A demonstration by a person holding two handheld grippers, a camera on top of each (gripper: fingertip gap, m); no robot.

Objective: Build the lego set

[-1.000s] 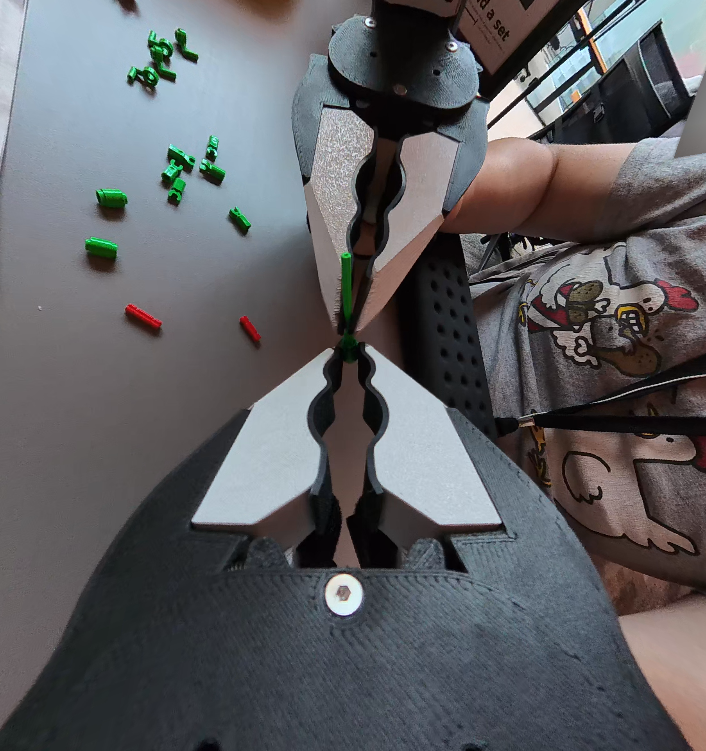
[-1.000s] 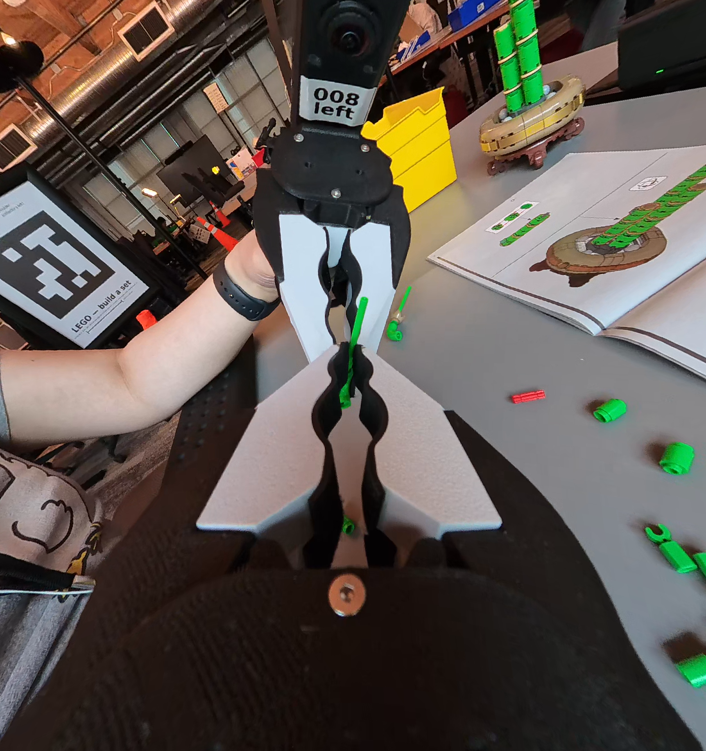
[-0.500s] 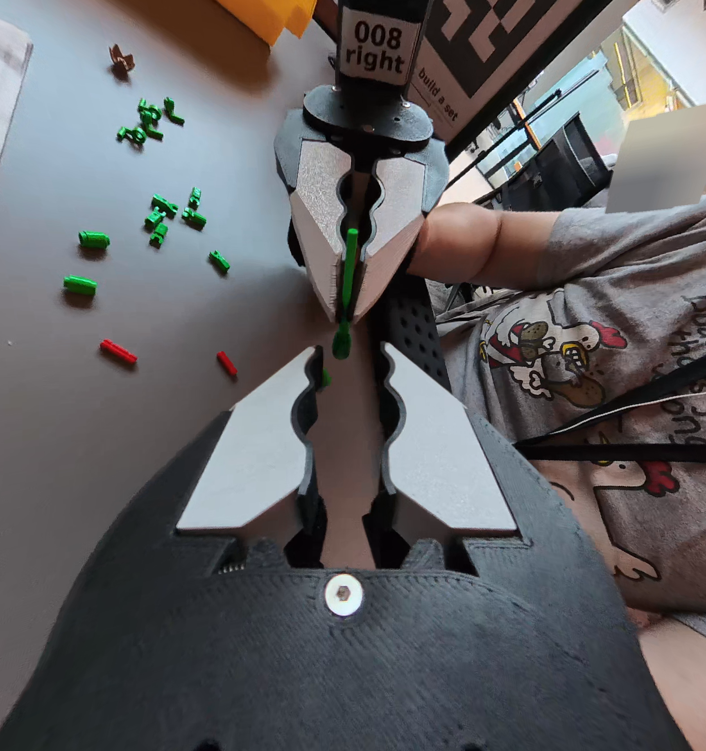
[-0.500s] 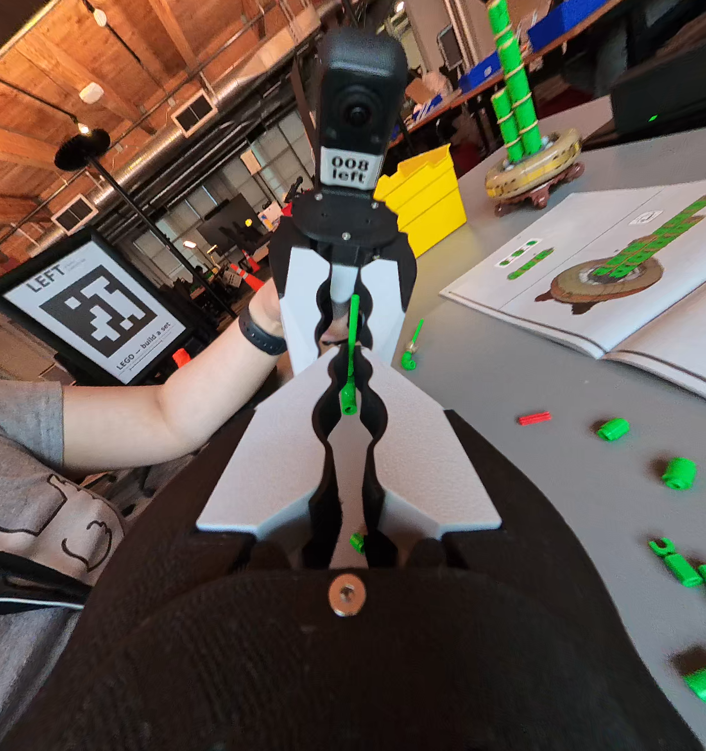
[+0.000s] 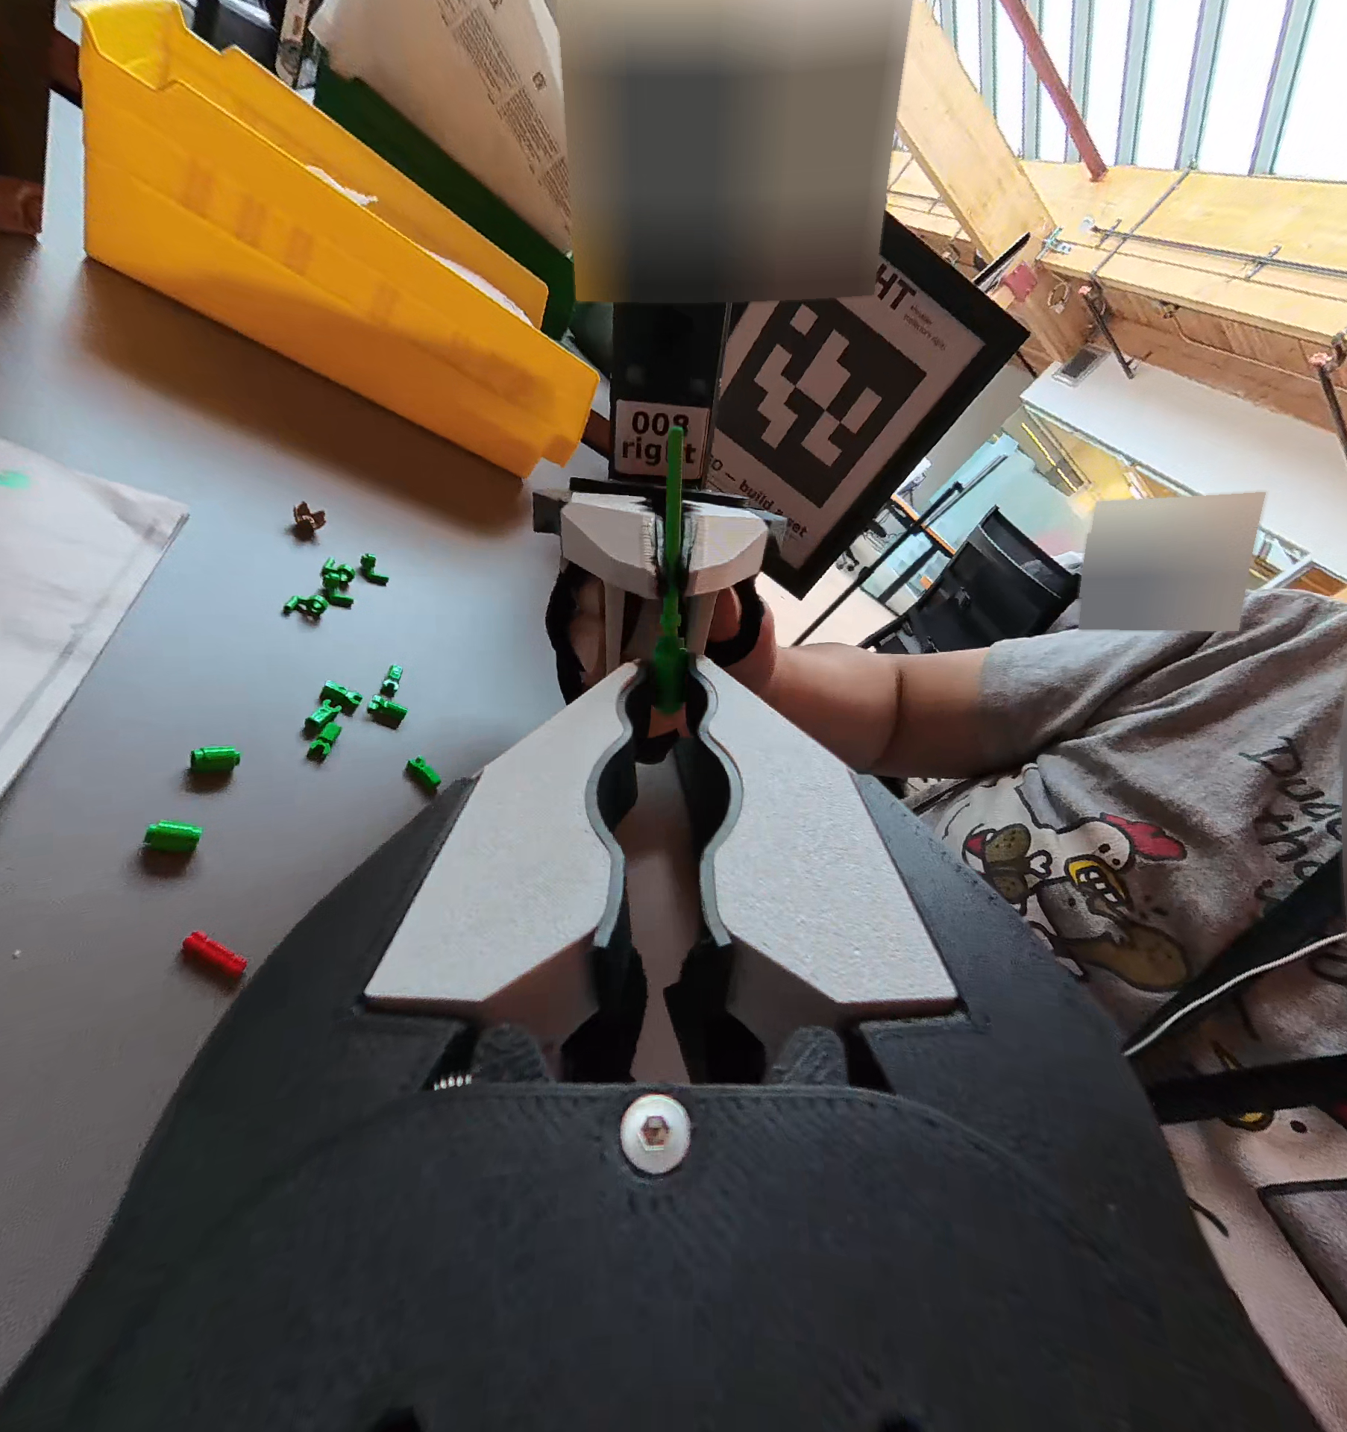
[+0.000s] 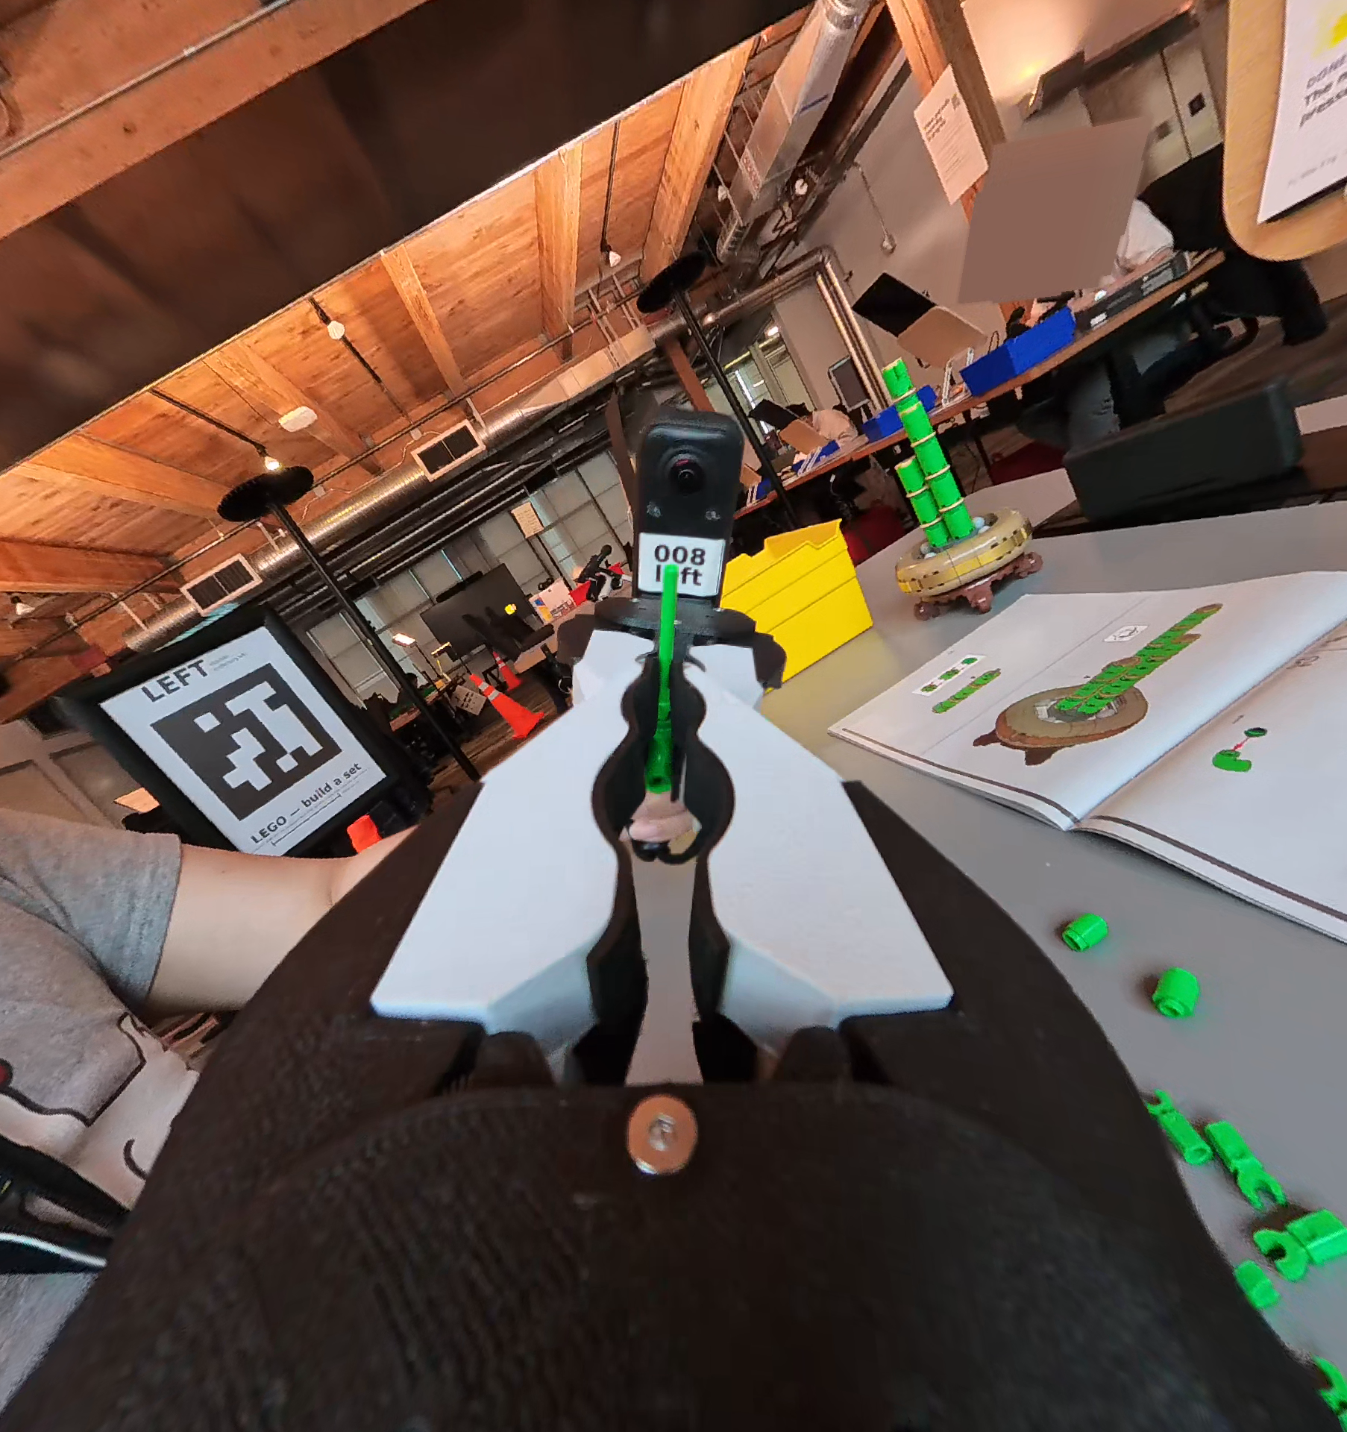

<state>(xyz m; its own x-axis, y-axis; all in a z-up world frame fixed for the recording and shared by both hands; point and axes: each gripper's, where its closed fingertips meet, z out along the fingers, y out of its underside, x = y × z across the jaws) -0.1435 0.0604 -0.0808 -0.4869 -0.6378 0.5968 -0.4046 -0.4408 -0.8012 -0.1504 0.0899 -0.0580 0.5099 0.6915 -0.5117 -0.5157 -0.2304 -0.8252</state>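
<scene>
Held tip to tip above the counter edge, both claws meet on one thin green plastic lego stem (image 5: pixel 672 589). The right claw (image 6: pixel 661 717) is clamped on its shaft; the left claw (image 5: pixel 669 686) is nearly together, gripping its thicker lower end. Loose small green lego pieces (image 5: pixel 329 713) scatter at centre left on the dark grey counter (image 5: pixel 151 1046), with bare room around them.

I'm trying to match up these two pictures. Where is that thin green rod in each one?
Left wrist view: the thin green rod stands at centre, running up from this gripper's tips.
Right wrist view: it is at centre, between the near fingers.
Shared landmark: the yellow bin.
</scene>
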